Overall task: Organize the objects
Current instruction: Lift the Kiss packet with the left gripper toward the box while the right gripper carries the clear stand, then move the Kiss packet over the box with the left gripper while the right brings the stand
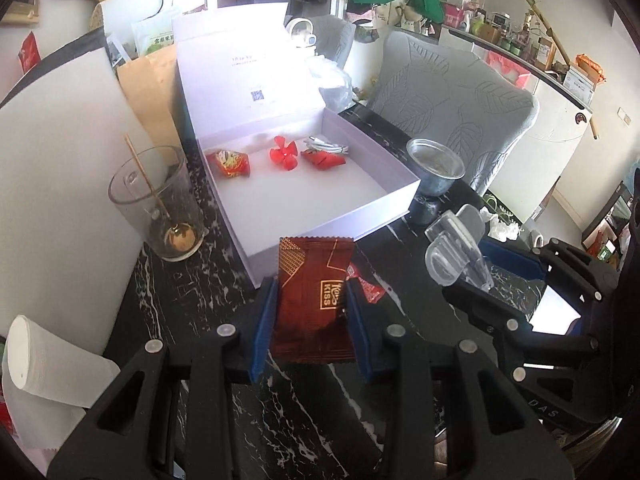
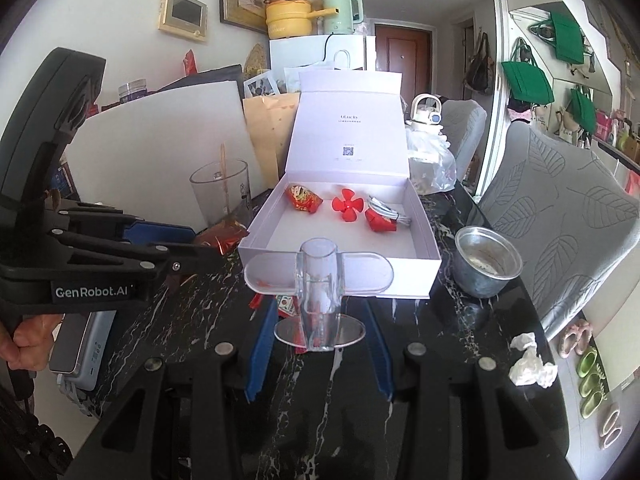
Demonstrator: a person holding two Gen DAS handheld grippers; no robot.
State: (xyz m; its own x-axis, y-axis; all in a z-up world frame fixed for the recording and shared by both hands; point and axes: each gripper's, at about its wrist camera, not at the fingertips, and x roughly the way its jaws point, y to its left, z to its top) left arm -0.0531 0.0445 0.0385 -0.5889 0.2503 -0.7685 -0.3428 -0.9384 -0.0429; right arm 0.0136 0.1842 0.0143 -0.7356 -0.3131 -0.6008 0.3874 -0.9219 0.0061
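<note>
Nearest the left wrist camera, the left gripper (image 1: 312, 316) had its blue fingers (image 1: 265, 320) pinching a dark red snack packet (image 1: 314, 300) by its two side edges, packet upright and clear of the bench (image 1: 160, 300). That edge grip likely kept the flat face free, so the packet could drop flat into the box.

In the right wrist view, the right gripper (image 2: 318, 332) pinched a clear plastic piece (image 2: 318, 288), a central tube with flat rounded flanges. The fingers (image 2: 260, 344) stood on either side of it near the lower flange; the transparency made the exact contact hard to confirm, but the piece hung off the bench and appeared held.

Below both grippers a small red wrapper (image 1: 370, 290) lay loose on the black marbled bench, not yet collected.

Just beyond stood the white box (image 1: 384, 208), lid propped open at the back. Along its far wall lay a red-and-gold packet (image 1: 230, 162), a red fan blade (image 1: 284, 153), a red wrapped piece (image 1: 322, 159) and a coiled white cable (image 1: 326, 145), leaving the near floor bare for the two incoming items.

Flanking the box were a glass beaker (image 1: 154, 204) with a stick, on the left, and a metal cup (image 2: 486, 266) on the right. Both were judged collision risks on approach.
</note>
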